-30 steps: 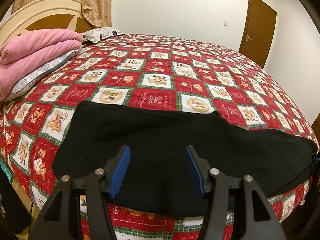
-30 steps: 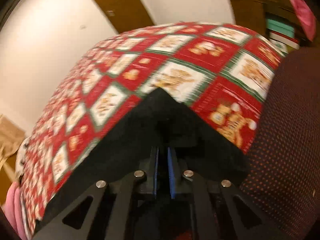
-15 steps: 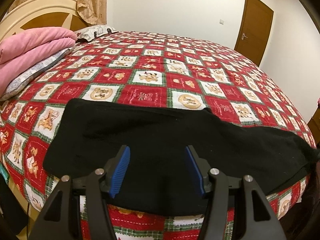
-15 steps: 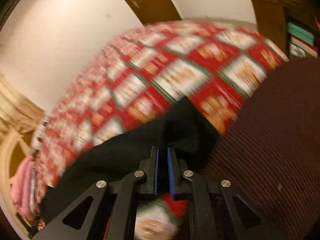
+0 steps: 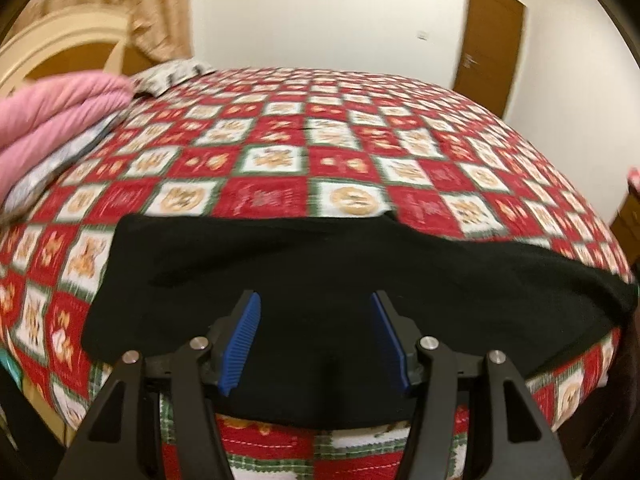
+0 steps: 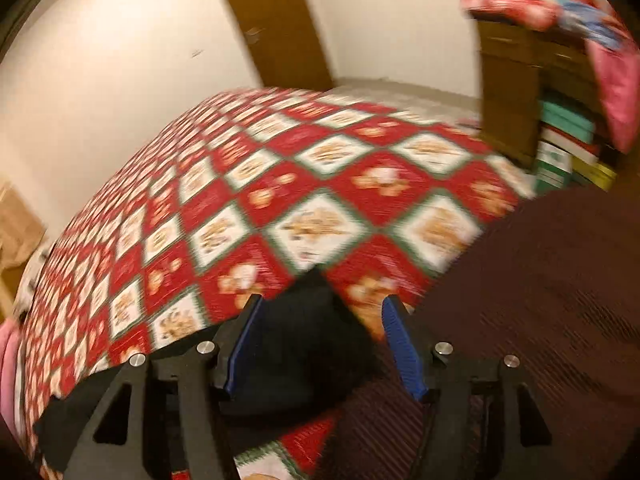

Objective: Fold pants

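While the black pants lie flat on the bed, both tools hover.
Left hand-held gripper released; right hand-held gripper (jaws just opened) grips nothing.

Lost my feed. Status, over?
Left tongs open, empty. Right tongs just opened, off the black pants. Pants flat on bedspread. Nothing in the way.

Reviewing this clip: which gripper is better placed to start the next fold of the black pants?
Probably right. The right gripper, jaws just opened and empty, sits over a corner of the black fabric pants. The left gripper, open, faces the garment's broad middle, with no edge between its fingers.
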A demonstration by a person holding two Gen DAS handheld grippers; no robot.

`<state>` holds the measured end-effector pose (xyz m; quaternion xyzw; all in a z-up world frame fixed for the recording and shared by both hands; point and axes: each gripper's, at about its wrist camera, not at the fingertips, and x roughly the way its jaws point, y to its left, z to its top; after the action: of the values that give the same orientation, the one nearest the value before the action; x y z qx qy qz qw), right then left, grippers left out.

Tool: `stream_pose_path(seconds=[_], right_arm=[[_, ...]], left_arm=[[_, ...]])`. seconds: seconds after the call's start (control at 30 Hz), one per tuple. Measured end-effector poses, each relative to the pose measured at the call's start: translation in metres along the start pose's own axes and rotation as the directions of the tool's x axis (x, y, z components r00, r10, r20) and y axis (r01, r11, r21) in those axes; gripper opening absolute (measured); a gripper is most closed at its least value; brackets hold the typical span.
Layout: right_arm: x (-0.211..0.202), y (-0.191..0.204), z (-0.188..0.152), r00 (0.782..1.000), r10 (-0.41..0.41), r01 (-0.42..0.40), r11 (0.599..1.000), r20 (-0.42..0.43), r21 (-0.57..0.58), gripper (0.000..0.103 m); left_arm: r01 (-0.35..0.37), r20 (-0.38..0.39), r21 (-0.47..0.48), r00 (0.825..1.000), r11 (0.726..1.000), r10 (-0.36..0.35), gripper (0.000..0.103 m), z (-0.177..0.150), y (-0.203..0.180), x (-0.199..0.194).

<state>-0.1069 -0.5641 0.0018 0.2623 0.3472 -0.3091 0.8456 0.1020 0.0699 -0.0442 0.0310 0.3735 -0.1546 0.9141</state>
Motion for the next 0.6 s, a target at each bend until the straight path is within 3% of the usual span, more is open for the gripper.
stream_pose_path(seconds=[0.13,0.2,0.27,0.33,0.4,0.5,0.6], right_arm=[[0.046,0.015,0.012,0.995,-0.066,0.057,0.991,-0.075,-0.124,0.052],[0.065,0.020,0.006,0.986,-0.081,0.058,0.985,-0.144,-0.162,0.049],[0.077,0.022,-0.005,0.977,-0.090,0.054,0.982,-0.194,-0.181,0.035],[0.075,0.026,-0.012,0.980,-0.119,0.080,0.970,-0.161,-0.228,0.023],[0.069,0.027,-0.015,0.987,-0.083,0.048,0.969,-0.136,-0.244,0.010],[0.051,0.025,-0.014,0.998,-0.040,0.026,0.969,-0.053,-0.247,0.008],[0.034,0.029,-0.009,0.999,0.004,0.007,0.961,0.038,-0.278,0.008]], left_arm=[[0.083,0.007,0.091,0.996,0.992,-0.084,0.060,-0.002,-0.031,-0.008],[0.144,-0.006,0.163,0.989,0.976,-0.145,0.060,-0.007,-0.057,-0.013],[0.178,-0.019,0.229,0.984,0.957,-0.179,0.060,-0.011,-0.078,-0.015],[0.216,-0.049,0.280,0.976,0.935,-0.211,0.060,-0.016,-0.101,-0.014],[0.250,-0.084,0.308,0.968,0.918,-0.235,0.060,-0.021,-0.116,-0.011],[0.264,-0.106,0.349,0.964,0.899,-0.242,0.060,-0.026,-0.131,-0.011],[0.260,-0.110,0.356,0.966,0.897,-0.236,0.060,-0.027,-0.136,-0.011]])
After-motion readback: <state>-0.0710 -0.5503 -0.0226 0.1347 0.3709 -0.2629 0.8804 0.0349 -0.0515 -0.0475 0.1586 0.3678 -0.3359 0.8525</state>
